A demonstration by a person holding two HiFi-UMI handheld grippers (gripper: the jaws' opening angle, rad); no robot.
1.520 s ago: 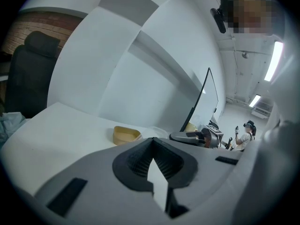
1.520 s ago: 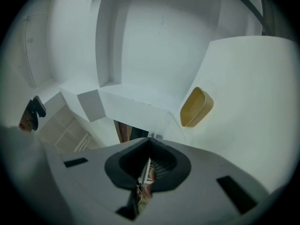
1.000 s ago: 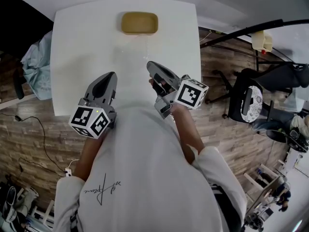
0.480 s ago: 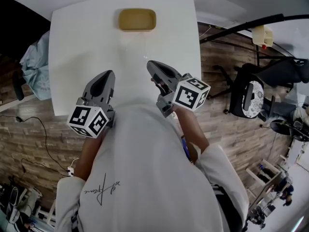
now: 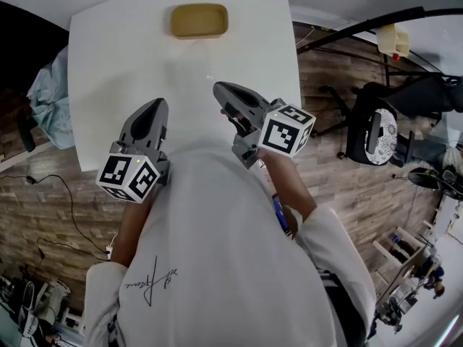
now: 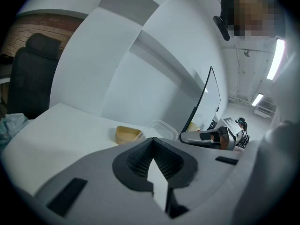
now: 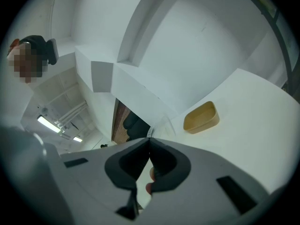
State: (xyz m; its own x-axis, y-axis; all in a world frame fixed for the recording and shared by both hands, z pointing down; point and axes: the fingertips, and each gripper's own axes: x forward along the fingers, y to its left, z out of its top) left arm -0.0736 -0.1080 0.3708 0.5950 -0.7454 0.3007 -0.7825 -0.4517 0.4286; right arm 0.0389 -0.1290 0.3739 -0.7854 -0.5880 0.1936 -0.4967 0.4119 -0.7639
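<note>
Left tool (image 5: 157, 105) is held low over the near edge of the bench (image 5: 101, 71), its jaws pressed together with nothing between them. Its place and pose are hardly altered from a second ago. Further in, the tray (image 5: 199, 21) is seen at the far edge of the bench, well apart from both tools. A clear tub (image 6: 163, 127) just beside it has come into the left gripper view, where only the tray was shown before. Right tool (image 5: 218, 87) is likewise closed on nothing, a fingertip (image 7: 150, 174) being glimpsed behind its jaws. It has been rolled and swung slightly: in the right gripper view the tray, formerly stood on end, now lies nearly level. Nothing has been touched, and both tools are kept empty, short of the tray.
</note>
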